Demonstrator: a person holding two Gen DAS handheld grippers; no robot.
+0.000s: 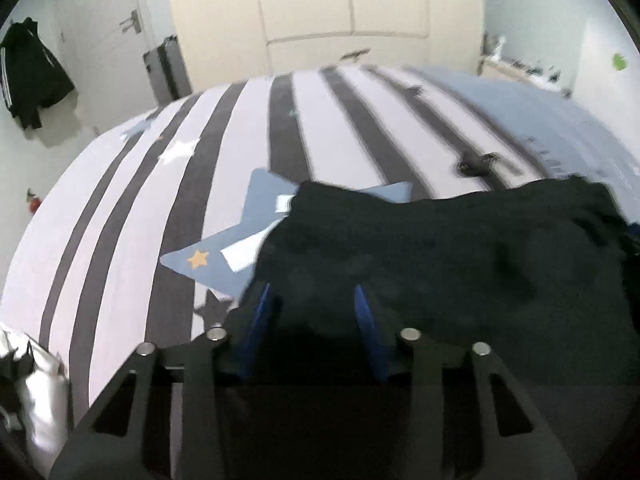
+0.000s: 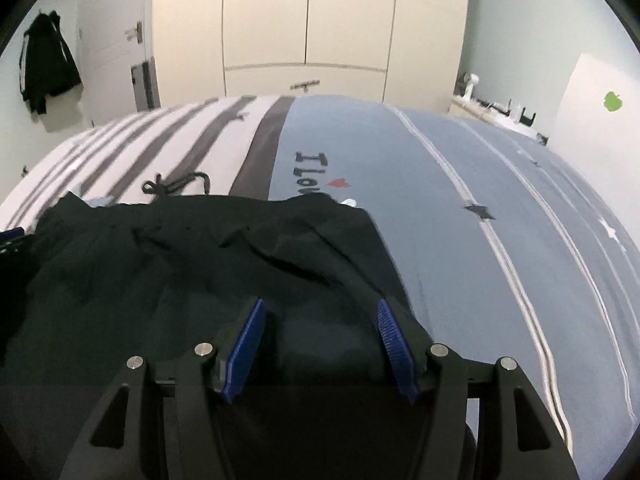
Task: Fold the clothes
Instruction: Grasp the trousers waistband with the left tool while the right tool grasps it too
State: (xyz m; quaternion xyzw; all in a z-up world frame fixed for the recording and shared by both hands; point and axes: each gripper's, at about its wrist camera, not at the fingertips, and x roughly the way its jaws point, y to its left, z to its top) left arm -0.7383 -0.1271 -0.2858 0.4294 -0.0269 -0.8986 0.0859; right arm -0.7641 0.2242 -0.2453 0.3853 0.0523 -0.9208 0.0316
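Dark garment point(image 2: 192, 256) lies on striped bedspread point(image 1: 320, 120) facing cream wardrobe point(image 2: 308, 20).

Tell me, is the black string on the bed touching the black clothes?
Cannot tell. In the right wrist view the black string runs down to the black clothes' far edge, but whether they join there is unclear.

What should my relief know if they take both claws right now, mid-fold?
Left claw: jaws apart over the near left part of the black garment; no clear grip.
Right claw: jaws apart over the garment's near right part, nothing pinched.
Garment lies rumpled on the striped bedspread, its drawstring trailing at the far edge.
Done: unclear, no neat fold visible.
Left: smooth, fold, tidy.
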